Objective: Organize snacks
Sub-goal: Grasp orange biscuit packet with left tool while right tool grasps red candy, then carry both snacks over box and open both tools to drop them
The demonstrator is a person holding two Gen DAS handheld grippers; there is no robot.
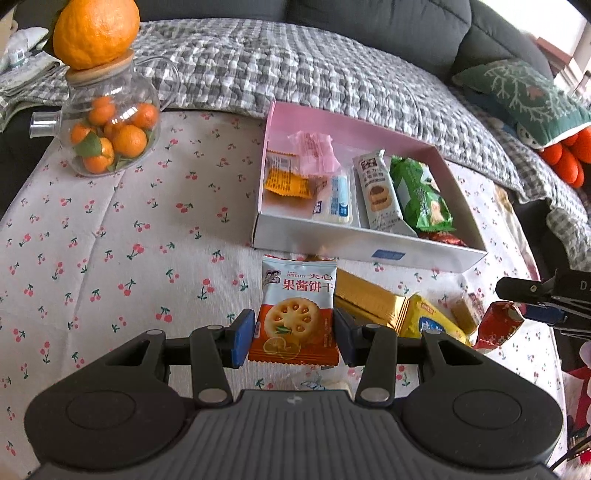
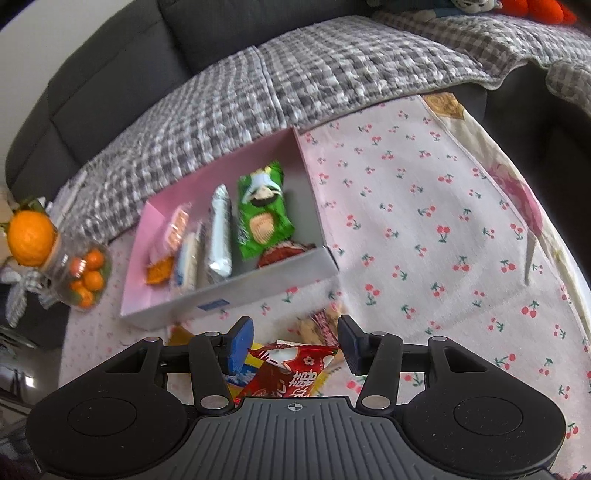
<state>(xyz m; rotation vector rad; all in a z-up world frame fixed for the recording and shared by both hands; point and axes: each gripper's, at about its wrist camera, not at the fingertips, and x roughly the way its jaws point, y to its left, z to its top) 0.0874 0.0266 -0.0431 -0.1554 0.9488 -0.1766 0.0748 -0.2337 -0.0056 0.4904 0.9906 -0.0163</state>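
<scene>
A pink-lined box (image 1: 369, 251) (image 2: 236, 291) on the cherry-print cloth holds several snack packets, among them a green one (image 1: 421, 195) (image 2: 262, 214). My left gripper (image 1: 294, 339) is shut on an orange-and-white biscuit packet (image 1: 295, 314), its pads pressing both sides, just in front of the box. My right gripper (image 2: 293, 349) has its jaws apart around a red wrapped snack (image 2: 291, 373) (image 1: 496, 325); whether the pads touch it is unclear. A gold packet (image 1: 369, 295) and a yellow packet (image 1: 432, 321) lie on the cloth between the grippers.
A glass teapot of small oranges (image 1: 110, 122) (image 2: 81, 277) with a big orange on its lid (image 1: 94, 31) stands at the left. A grey checked blanket (image 1: 295, 66) covers the sofa behind. A green cushion (image 1: 524, 96) lies at the right.
</scene>
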